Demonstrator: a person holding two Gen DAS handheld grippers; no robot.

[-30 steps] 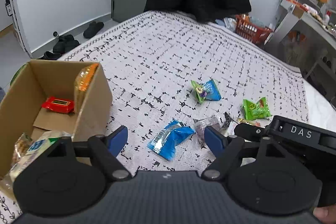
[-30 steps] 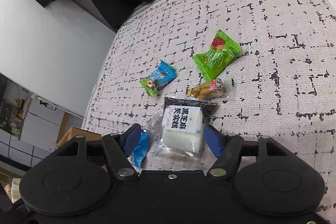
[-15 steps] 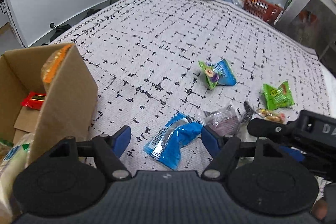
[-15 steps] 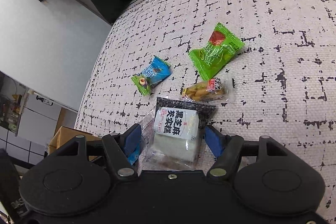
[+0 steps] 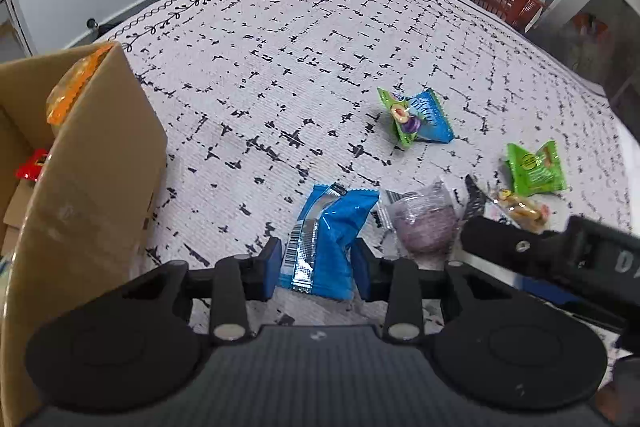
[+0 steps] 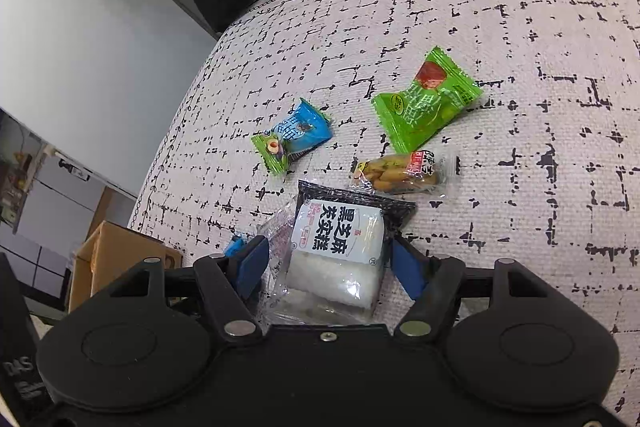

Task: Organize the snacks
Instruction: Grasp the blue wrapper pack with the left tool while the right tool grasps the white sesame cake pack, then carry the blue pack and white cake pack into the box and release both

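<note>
The left gripper [image 5: 316,269] is held low over the patterned bed cover [image 5: 304,39], and a blue snack pack [image 5: 328,243] is seen right between its two blue pads. The pads are set close against both sides of the pack, so the pack looks pinched, though it still lies on the cover. A cardboard box [image 5: 92,187] is seen to the left of this gripper, with an orange pack [image 5: 70,89] and a red pack [image 5: 34,165] inside it. Just to the right of the blue pack, a clear pack with something purple [image 5: 426,223] is found. The right gripper [image 6: 326,269] is held over a clear pack with a white cake and a black-and-white label [image 6: 338,251]. This pack lies between the two blue pads, but a gap is seen on each side, so it is not squeezed; the jaws are partly open. Past it, a small pack of yellow sticks [image 6: 400,171] is touching its far corner. A green pack [image 6: 426,101] lies just behind that, and a blue and green pack [image 6: 292,135] lies apart to the left. The box is seen far off at the lower left in the right view [image 6: 116,255].
</note>
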